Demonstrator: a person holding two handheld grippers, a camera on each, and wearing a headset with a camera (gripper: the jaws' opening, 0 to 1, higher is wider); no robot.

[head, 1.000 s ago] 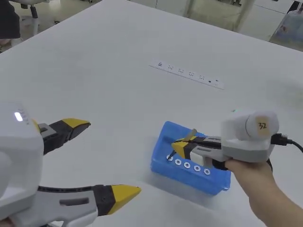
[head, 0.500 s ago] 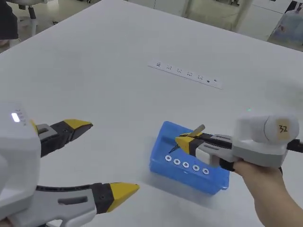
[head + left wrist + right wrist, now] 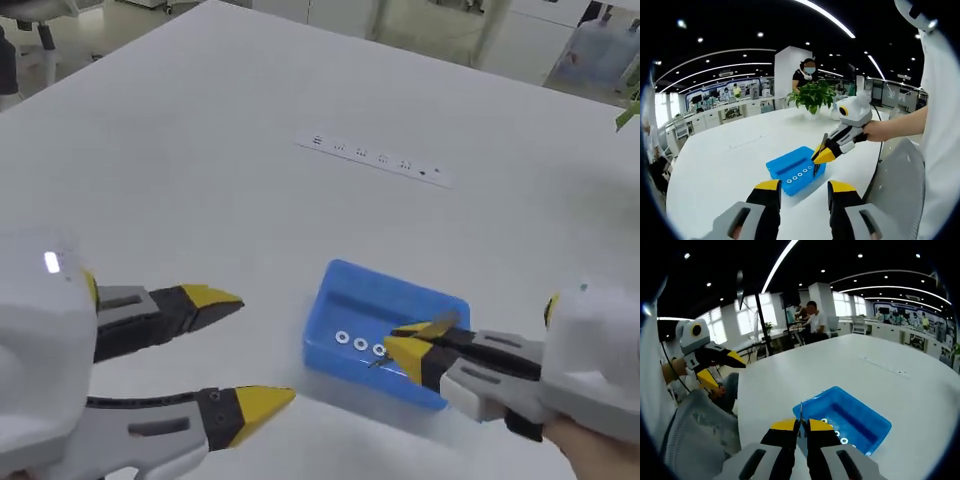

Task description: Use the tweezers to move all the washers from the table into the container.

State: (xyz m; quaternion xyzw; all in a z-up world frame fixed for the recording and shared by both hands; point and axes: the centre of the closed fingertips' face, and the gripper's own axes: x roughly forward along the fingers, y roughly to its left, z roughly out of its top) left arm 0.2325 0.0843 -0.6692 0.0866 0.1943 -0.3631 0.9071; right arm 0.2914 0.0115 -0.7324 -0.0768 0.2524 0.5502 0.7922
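Long ceiling strips (image 3: 785, 260) give bright, even light; the white table (image 3: 200, 120) looks washed out at upper right, and the blue container (image 3: 385, 300) casts a faint shadow. Both gripper views bend at their edges; backgrounds are soft.

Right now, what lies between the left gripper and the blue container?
Nothing but bare white table: in the head view the stretch between the open left gripper and the blue container is bare.

In the head view, the row of washers (image 3: 360, 343) in the container (image 3: 385, 292) is partly covered by the right gripper (image 3: 412, 340). The tweezers (image 3: 801, 410) are largely hidden between its jaws, and whether their tip holds a washer cannot be told.
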